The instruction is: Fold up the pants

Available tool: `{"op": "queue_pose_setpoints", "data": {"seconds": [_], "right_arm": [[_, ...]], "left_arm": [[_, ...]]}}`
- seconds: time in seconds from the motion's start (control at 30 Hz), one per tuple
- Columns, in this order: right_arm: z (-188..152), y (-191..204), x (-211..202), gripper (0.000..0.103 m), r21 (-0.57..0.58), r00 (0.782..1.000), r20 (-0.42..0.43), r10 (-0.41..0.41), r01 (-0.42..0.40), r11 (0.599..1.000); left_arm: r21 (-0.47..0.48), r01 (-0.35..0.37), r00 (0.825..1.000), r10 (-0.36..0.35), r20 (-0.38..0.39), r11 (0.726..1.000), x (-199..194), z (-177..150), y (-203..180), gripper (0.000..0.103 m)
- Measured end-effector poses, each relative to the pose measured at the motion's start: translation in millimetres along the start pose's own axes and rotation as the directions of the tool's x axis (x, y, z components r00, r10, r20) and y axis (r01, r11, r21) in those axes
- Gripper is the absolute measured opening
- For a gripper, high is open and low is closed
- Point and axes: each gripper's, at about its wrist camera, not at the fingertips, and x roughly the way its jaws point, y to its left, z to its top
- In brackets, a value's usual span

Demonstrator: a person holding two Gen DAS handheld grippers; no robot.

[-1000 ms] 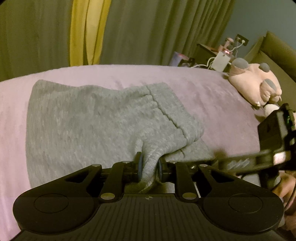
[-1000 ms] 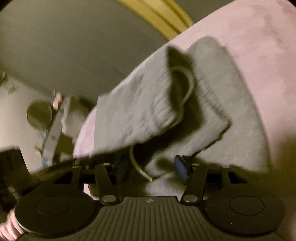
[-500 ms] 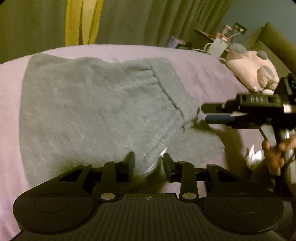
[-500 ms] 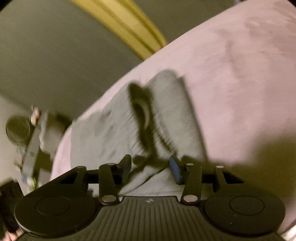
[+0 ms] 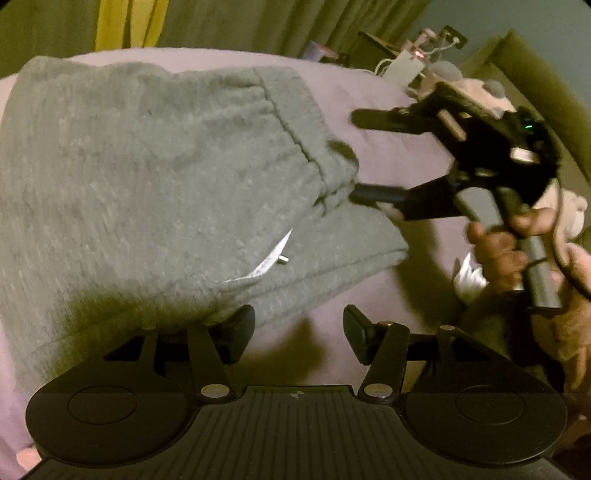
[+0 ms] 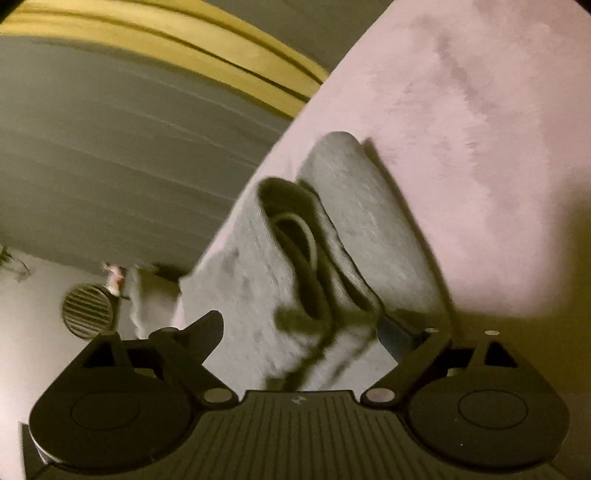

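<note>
Grey sweatpants (image 5: pixel 155 177) lie folded over on the lilac bed cover (image 5: pixel 388 110), waistband to the right, with a white drawstring tip (image 5: pixel 275 254) poking out of the fold. My left gripper (image 5: pixel 299 332) is at the near edge of the pants, its jaws opening. Its left finger (image 5: pixel 240 328) touches the fabric edge, and only bed cover lies between the pads. My right gripper (image 5: pixel 369 157) is held by a hand (image 5: pixel 498 247) with its jaws opening wide around the waistband corner. In the right wrist view the folded pants (image 6: pixel 280 280) lie loose between the right gripper's (image 6: pixel 303 332) spread fingers.
A pink plush toy (image 5: pixel 570 210) lies at the right behind the right gripper. A bedside table with chargers (image 5: pixel 402 66) and an olive headboard (image 5: pixel 535 74) are behind it. Grey curtains with a yellow stripe (image 5: pixel 125 22) hang behind the bed. A round ribbed object (image 6: pixel 88 310) is beyond the bed's edge.
Both grippers held the pants' edge a second ago and have let go. The lifted half now lies flat on the lower layer. The right gripper rolled and spread wide.
</note>
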Motion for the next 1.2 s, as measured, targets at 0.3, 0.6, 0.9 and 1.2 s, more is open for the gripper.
{"op": "queue_pose_setpoints", "data": {"seconds": [0.3, 0.6, 0.9, 1.2], "right_arm": [[-3.0, 12.5, 36.9, 0.049, -0.068, 0.999, -0.04, 0.023, -0.025, 0.997], [-7.1, 28.3, 68.5, 0.05, -0.119, 0.998, -0.055, -0.035, 0.029, 0.992], [-7.1, 63.2, 1.7, 0.044, -0.021, 0.979, 0.114, 0.169, -0.168, 0.986], [-10.7, -9.2, 3.9, 0.075, 0.021, 0.947, 0.046, -0.318, 0.317, 0.948]], "left_arm": [[-0.163, 0.052, 0.992, -0.033, 0.118, 0.985, -28.1, -4.0, 30.9, 0.065], [-0.228, 0.182, 0.967, -0.131, 0.22, 0.957, -48.4, -7.5, 46.2, 0.071], [-0.224, 0.268, 0.89, -0.151, 0.431, 0.937, -95.3, -11.0, 57.3, 0.089], [-0.267, 0.075, 0.937, 0.024, 0.347, 0.961, -78.4, -12.0, 55.6, 0.089]]}}
